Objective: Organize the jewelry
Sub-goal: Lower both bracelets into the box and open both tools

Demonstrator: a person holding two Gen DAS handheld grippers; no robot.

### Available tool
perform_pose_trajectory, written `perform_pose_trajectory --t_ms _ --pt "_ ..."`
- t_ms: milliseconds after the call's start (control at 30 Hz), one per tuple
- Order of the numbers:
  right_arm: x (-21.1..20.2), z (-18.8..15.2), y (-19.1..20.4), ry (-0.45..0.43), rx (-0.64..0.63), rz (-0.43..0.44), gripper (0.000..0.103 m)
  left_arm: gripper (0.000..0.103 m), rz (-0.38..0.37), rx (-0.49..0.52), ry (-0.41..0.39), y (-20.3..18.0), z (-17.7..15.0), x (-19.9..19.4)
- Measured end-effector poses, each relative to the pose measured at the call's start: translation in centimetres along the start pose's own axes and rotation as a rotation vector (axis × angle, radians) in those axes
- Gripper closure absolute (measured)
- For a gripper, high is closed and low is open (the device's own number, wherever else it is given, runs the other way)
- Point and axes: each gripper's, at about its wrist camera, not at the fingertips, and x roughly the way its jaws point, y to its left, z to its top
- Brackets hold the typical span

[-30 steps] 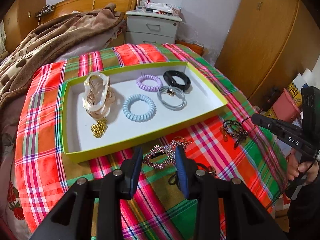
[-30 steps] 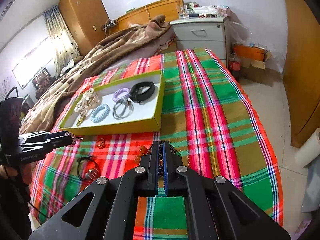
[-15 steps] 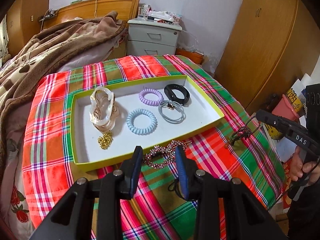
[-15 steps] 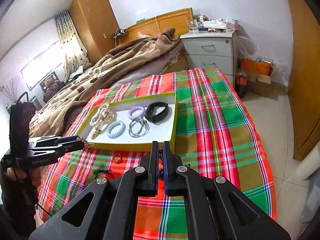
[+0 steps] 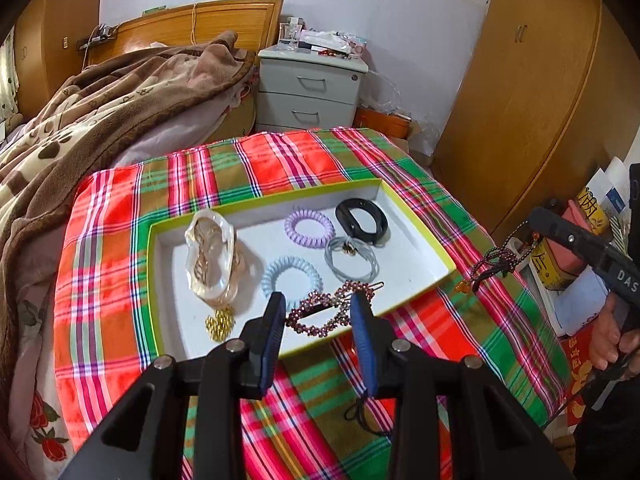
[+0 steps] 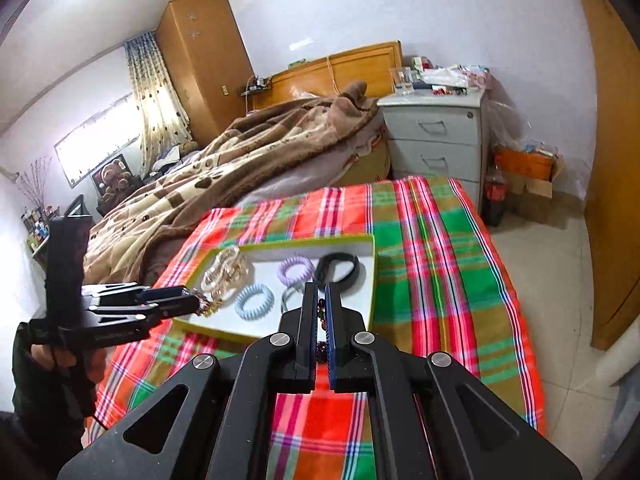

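The left tongs grip one rhinestone hair clip, the right tongs pinch one beaded bracelet, and the tray holds two coil ties.

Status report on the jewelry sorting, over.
Left gripper holds a rhinestone hair clip over the tray's near edge. Right gripper shut on a dark beaded bracelet. Nothing in the way.

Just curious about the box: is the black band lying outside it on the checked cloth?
No, the black band lies inside the box, in its far corner beside the purple hair tie.
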Motion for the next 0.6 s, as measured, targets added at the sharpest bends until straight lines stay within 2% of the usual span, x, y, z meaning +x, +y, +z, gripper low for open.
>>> perform_pose_trajectory --t_ms 300,600 --pt "1.9 2.3 0.6 -0.014 -0.008 0.015 0.1 0.068 0.014 -0.005 0.01 0.6 2.1 2.1" --pt "6.0 2.8 0.0 0.037 0.005 0.015 0.1 0.068 0.007 -0.016 0.057 1.0 3.6 5.7"
